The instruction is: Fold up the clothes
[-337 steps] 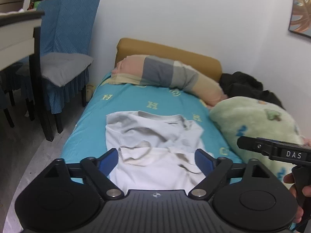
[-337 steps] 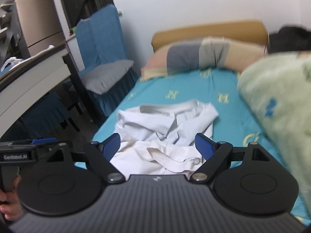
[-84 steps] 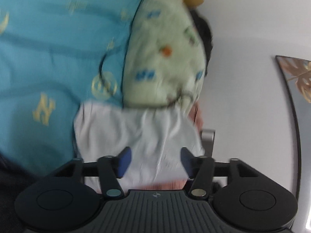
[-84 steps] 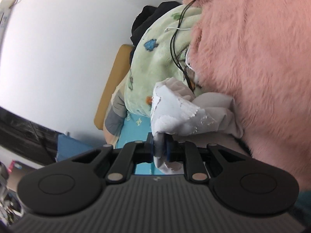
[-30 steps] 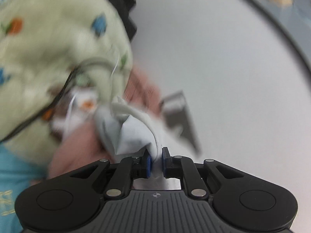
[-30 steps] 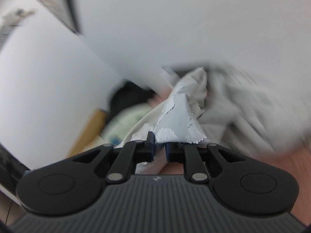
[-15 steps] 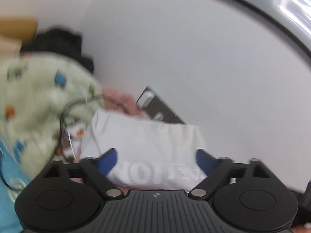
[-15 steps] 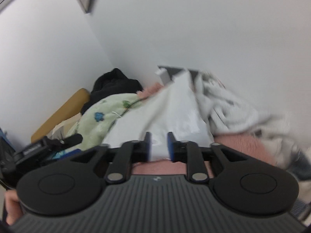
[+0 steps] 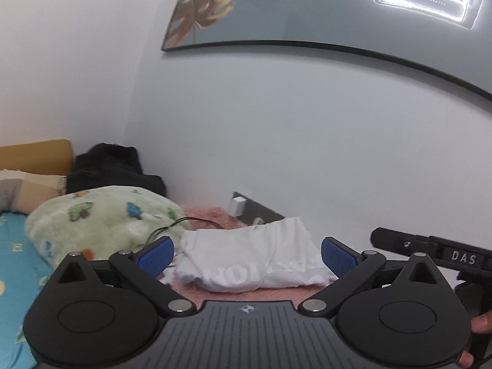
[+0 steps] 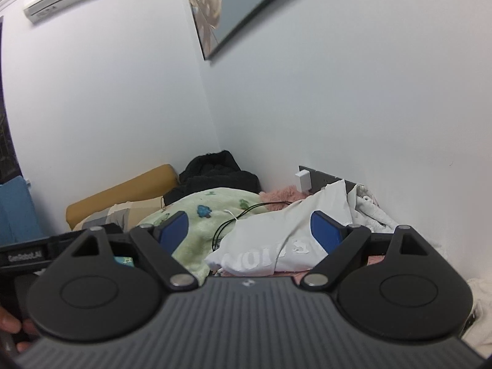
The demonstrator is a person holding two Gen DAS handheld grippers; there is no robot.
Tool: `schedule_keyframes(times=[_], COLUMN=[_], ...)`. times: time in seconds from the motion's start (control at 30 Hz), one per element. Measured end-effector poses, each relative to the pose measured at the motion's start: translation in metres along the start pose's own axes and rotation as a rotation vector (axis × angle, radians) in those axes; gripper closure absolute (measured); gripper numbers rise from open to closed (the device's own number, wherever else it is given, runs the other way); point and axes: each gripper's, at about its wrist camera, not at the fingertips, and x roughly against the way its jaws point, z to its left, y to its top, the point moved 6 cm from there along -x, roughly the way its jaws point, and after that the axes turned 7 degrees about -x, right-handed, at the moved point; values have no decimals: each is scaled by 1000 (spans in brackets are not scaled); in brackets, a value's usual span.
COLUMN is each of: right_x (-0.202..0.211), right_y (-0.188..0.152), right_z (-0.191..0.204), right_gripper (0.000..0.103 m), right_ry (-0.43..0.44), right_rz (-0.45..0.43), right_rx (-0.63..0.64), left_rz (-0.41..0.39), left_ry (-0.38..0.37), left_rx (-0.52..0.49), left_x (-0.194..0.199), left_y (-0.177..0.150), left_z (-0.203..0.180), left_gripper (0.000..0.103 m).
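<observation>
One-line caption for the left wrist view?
Open left gripper facing a folded white T-shirt resting on pink fleece.

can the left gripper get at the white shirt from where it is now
Probably yes: the left gripper is open, the folded white shirt lies straight ahead between its fingers on the pink blanket, nothing in between.

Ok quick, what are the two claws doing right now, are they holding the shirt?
Left claw: open, holding nothing; the shirt lies beyond it.
Right claw: open, holding nothing.
</observation>
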Motion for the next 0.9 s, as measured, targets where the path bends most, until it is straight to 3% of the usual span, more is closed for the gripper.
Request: schedule_keyframes(times=[0.3, 0.67, 0.9], right_x=[34, 41, 33], right_y=[-49, -96, -120], right_z=[21, 46, 49], right_gripper=[15, 15, 15], right_ry=[-22, -59, -97], right_rz=[-59, -148, -126], right_rx=[81, 161, 213], left_rz=[-49, -168, -154], left_ry=[116, 84, 149], left_rx=[-24, -13, -20], left_x=[58, 93, 97], left_y=[-34, -76, -98], left_z=[8, 8, 7], left_gripper=[0, 0, 0])
